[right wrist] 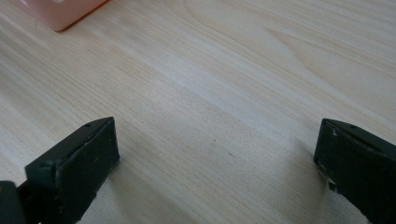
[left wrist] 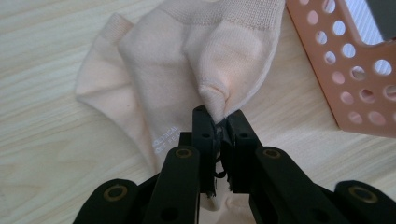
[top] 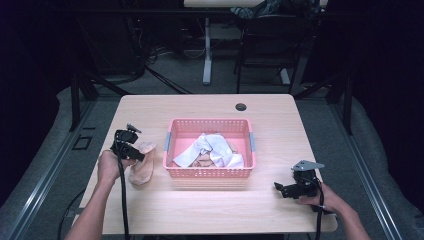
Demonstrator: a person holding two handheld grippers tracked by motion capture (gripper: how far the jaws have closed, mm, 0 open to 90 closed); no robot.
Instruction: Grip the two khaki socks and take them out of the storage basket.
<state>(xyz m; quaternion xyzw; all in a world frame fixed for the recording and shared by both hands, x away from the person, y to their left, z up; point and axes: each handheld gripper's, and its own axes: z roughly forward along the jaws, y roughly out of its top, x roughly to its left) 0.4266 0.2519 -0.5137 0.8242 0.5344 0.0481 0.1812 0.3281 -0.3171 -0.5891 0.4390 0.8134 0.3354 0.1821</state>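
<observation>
A pale peach sock (top: 142, 167) (left wrist: 187, 70) lies on the wooden table just left of the pink basket (top: 209, 173). My left gripper (top: 131, 150) (left wrist: 219, 122) is shut on a pinched fold of that sock, as the left gripper view shows. Inside the basket lie a white cloth (top: 212, 149) and some peach fabric (top: 202, 161). My right gripper (top: 281, 189) (right wrist: 215, 149) rests low over bare table at the front right, jaws wide open with nothing between them. A corner of the basket (right wrist: 56, 11) sits at the top left of the right gripper view.
The table (top: 210, 210) has a dark round grommet (top: 241, 106) near its far edge. The perforated basket wall (left wrist: 355, 79) stands close to the right of the sock. Black frame rails and a desk leg lie beyond the table.
</observation>
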